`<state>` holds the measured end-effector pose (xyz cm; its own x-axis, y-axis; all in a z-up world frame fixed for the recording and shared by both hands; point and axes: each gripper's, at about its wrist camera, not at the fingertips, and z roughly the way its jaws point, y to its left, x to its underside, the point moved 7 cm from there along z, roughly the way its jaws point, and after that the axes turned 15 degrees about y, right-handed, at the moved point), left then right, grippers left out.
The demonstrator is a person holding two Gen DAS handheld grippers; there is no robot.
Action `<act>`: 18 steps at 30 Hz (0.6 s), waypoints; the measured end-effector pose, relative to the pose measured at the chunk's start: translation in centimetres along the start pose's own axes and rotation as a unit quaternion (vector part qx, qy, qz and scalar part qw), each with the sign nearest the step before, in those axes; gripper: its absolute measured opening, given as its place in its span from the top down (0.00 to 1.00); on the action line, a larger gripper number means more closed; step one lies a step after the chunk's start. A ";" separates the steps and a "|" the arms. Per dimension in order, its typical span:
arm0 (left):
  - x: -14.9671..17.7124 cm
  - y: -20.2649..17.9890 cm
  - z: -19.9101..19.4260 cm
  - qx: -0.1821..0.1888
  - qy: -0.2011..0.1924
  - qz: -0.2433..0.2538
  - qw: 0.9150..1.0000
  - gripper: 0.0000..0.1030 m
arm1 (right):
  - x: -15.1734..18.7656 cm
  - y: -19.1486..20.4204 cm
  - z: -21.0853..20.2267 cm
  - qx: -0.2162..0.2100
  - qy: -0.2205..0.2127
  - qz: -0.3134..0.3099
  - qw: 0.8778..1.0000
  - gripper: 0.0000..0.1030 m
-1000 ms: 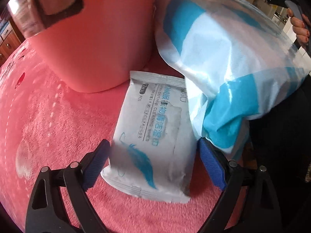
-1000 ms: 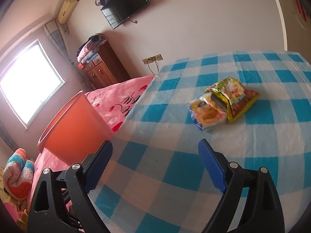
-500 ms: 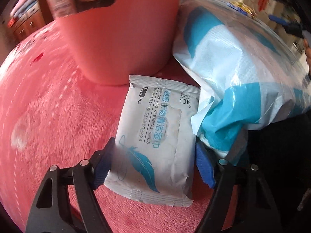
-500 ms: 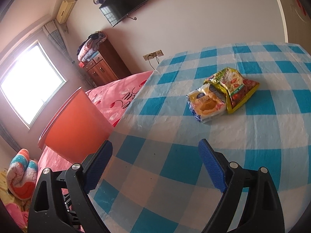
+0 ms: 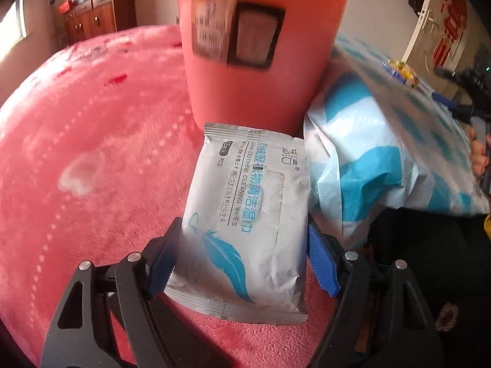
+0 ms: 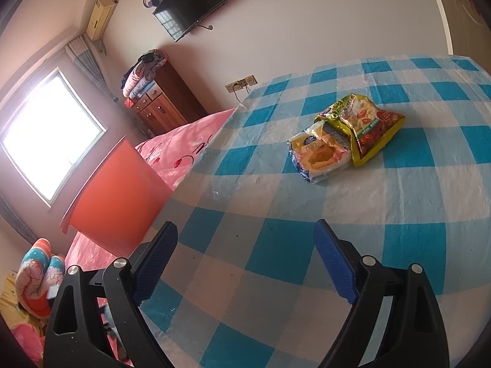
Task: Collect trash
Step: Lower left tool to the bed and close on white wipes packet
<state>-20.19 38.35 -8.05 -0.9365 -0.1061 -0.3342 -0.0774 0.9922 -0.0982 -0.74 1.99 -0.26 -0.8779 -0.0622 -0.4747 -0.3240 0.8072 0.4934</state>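
Now our left gripper [image 5: 242,260] clamps the wipes pack [image 5: 245,220] before the orange bin [image 5: 257,46] — our right gripper [image 6: 245,260] gapes empty over the checked tablecloth [image 6: 399,214], snack packets [image 6: 343,141] mid-cloth.

One wipes packet [image 5: 245,224], one orange bin [image 5: 257,46], two snack packets [image 6: 346,141], one television [image 6: 190,6]

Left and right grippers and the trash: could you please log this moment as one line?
left gripper: shut on wipes packet | orange bin: behind packet | right gripper: open, empty | snack wrappers: on checked cloth
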 end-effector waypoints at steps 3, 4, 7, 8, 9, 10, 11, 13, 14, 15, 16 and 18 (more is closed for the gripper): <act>-0.5 -0.3 -1.5 0.006 -0.008 0.003 1.000 0.26 | 0.1 -0.6 -0.2 -0.002 -0.002 0.005 1.000 0.14; -0.5 -0.2 -1.7 0.010 -0.009 0.001 1.000 0.26 | 0.1 -0.8 -0.2 -0.003 -0.003 0.006 1.000 0.14; 0.0 0.0 -1.1 0.010 -0.003 -0.014 1.000 0.26 | 0.1 -1.7 -0.5 -0.004 -0.005 0.012 1.000 0.14; 0.0 0.2 -1.0 0.008 -0.002 -0.019 1.000 0.26 | 0.1 -1.9 -0.5 -0.004 -0.004 0.015 1.000 0.14; 0.1 0.3 -0.9 0.007 -0.002 -0.023 1.000 0.26 | 0.2 -2.2 -0.5 -0.006 -0.003 0.018 1.000 0.14; 0.0 0.4 -0.8 0.005 -0.001 -0.026 1.000 0.26 | 0.2 -2.5 -0.5 -0.007 -0.002 0.021 1.000 0.14; 0.1 0.5 -0.8 0.002 0.001 -0.028 1.000 0.26 | 0.3 -2.7 -0.5 -0.008 -0.001 0.024 1.000 0.14; 0.4 0.5 -0.7 -0.007 0.003 -0.029 1.000 0.26 | 0.4 -3.2 -0.5 -0.013 0.001 0.030 0.999 0.14; 0.5 0.6 -0.4 -0.016 0.008 -0.028 0.999 0.26 | 0.4 -3.4 -0.5 -0.014 0.002 0.032 0.999 0.14; 0.7 0.6 -0.2 -0.024 0.013 -0.026 0.999 0.26 | 0.5 -3.5 -0.6 -0.016 0.001 0.034 0.999 0.14; 0.8 0.7 0.3 -0.032 0.021 -0.025 0.999 0.26 | 0.5 -3.7 -0.7 -0.018 0.001 0.035 0.999 0.14; 1.0 0.7 0.9 -0.040 0.032 -0.024 0.998 0.26 | 0.4 -3.8 -0.9 -0.020 -0.001 0.035 0.999 0.14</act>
<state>-20.86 38.83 -9.33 -0.9510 -0.1520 -0.2691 -0.1474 0.9884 -0.0371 -0.20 -1.64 -1.70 -0.8984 -0.0061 -0.4390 -0.2761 0.7853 0.5541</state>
